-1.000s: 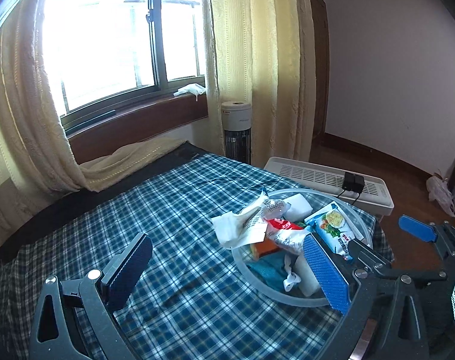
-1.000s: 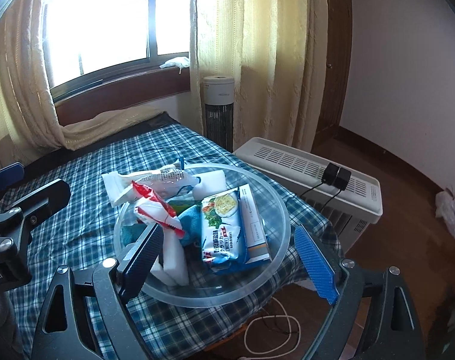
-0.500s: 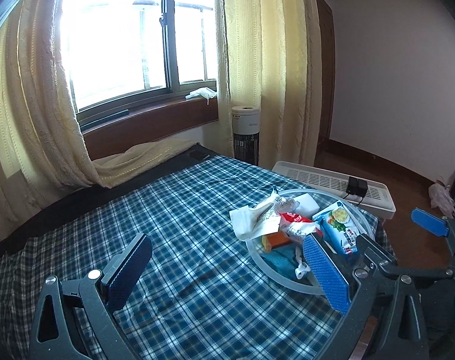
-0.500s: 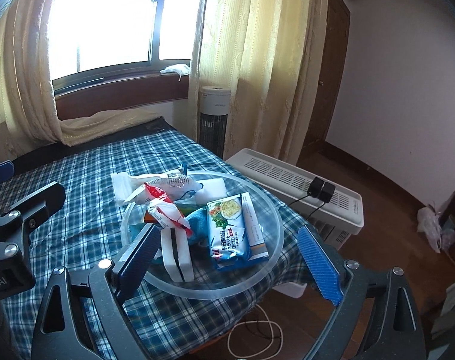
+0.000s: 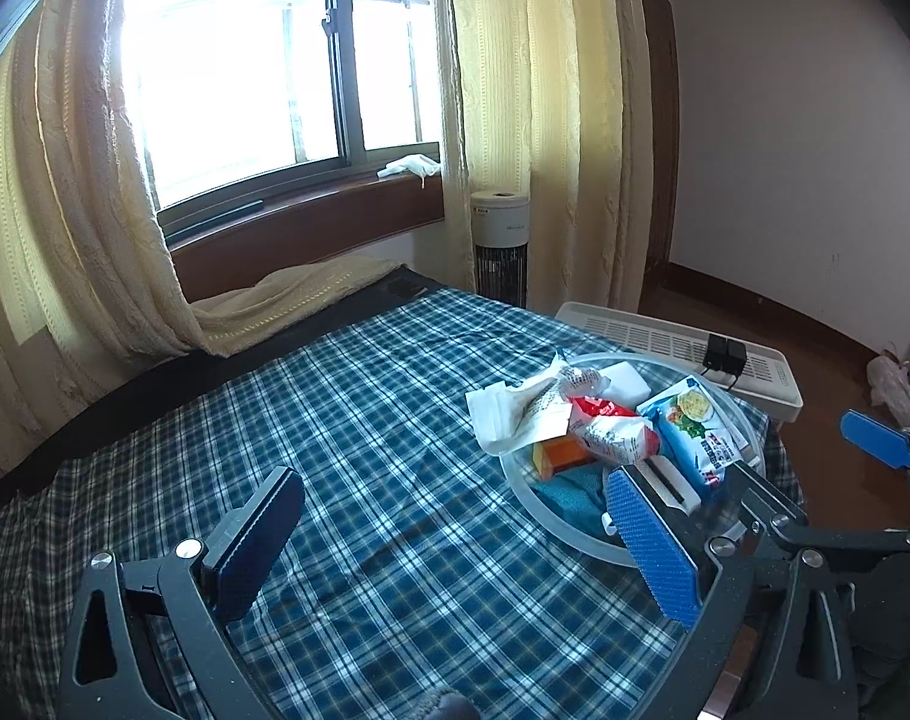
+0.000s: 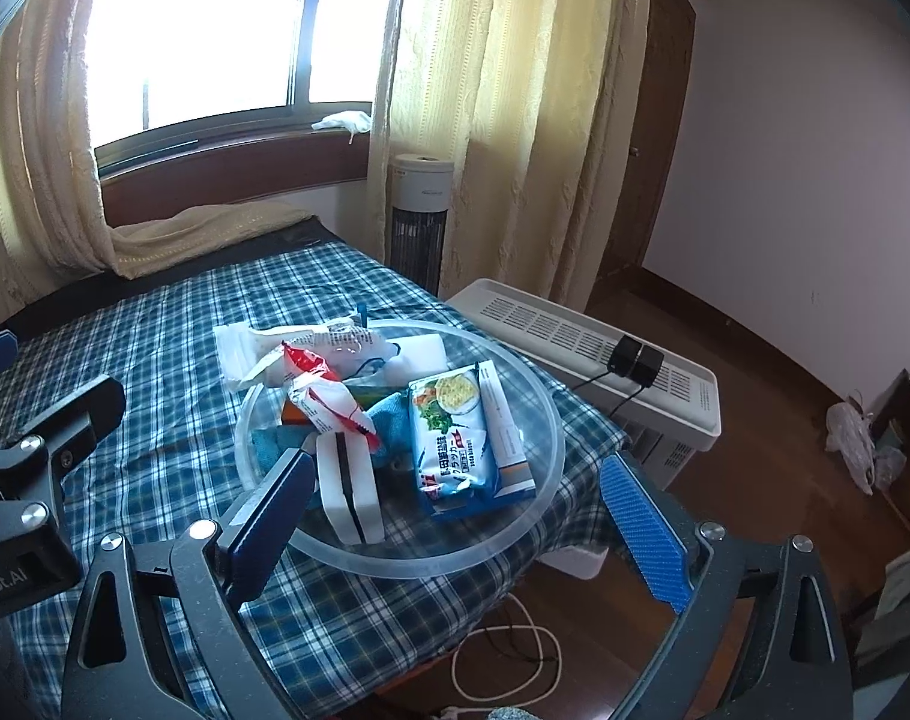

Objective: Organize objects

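A clear round bowl (image 6: 539, 396) stands near the right edge of the blue plaid table. Piled in it are a blue cracker packet (image 6: 449, 426), a red-and-white snack packet (image 6: 329, 402), a white sponge with a black stripe (image 6: 350, 492), a teal cloth (image 6: 389, 414) and a white paper packet (image 6: 245, 348). My right gripper (image 6: 455, 462) hovers just short of the bowl, its jaws opening with nothing between them. My left gripper (image 5: 455, 480) is open over bare cloth, left of the bowl (image 5: 515, 480). An orange box (image 5: 557, 453) shows under the packets.
A white floor heater (image 6: 575, 336) with black plug adapters (image 6: 635, 360) stands just beyond the table's right edge. A tower fan (image 6: 422, 210) stands by the curtain. A white cable (image 6: 503, 660) lies on the wooden floor below, and a plastic bag (image 6: 851, 438) lies at far right.
Both views have drawn back and tilted up slightly, so the bowl looks smaller. The right gripper's jaws stand a little wider. The bowl's contents have not moved.
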